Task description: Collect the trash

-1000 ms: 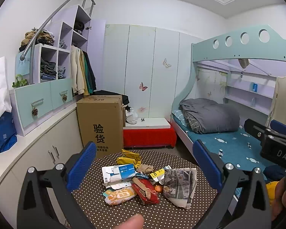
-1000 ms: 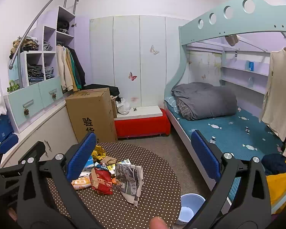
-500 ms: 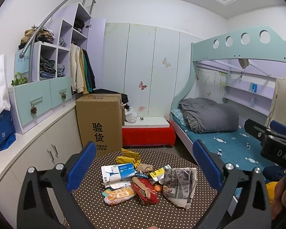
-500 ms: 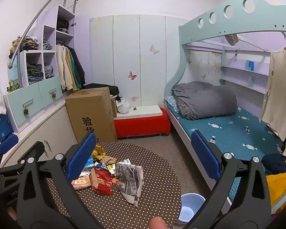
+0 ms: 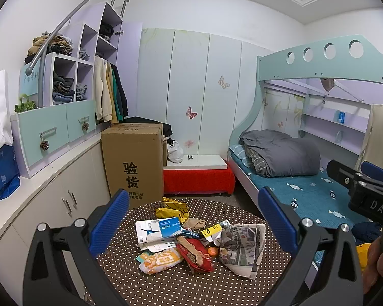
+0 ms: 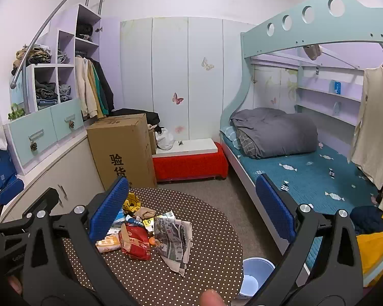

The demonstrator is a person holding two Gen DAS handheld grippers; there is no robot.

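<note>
- Both tools gape wide with nothing between their blue pads: the left tool [image 5: 192, 220] hangs above the near edge of the round dotted surface [image 5: 191, 283], the right tool [image 6: 191, 209] above the same surface's right part.
- Against the earlier frames little differs; the trash lies as it did and neither tool has closed. In the left view the fingertip at the bottom edge a second ago is gone, and the view has risen slightly.
- The trash sits in one heap at the surface's middle, untouched: a folded newspaper [image 5: 242, 247] on the right, a red wrapper [image 5: 195, 255] beside it, an orange snack bag [image 5: 159, 258] nearest, a torn white and blue carton [image 5: 159, 230] to the left, a yellow bag [image 5: 173, 209] at the far side.
- Only the right view shows a pale blue bin [image 6: 252, 272] on the floor, just off the surface's near right edge, and a fingertip [image 6: 212, 298] at the bottom of the frame.
- Only the left view shows the whole heap unhidden; in the right view the left pad covers the carton.
- A tall cardboard box [image 5: 132, 158] stands on the floor beyond the surface, far left, and a bunk bed [image 5: 306, 191] runs along the right.
</note>
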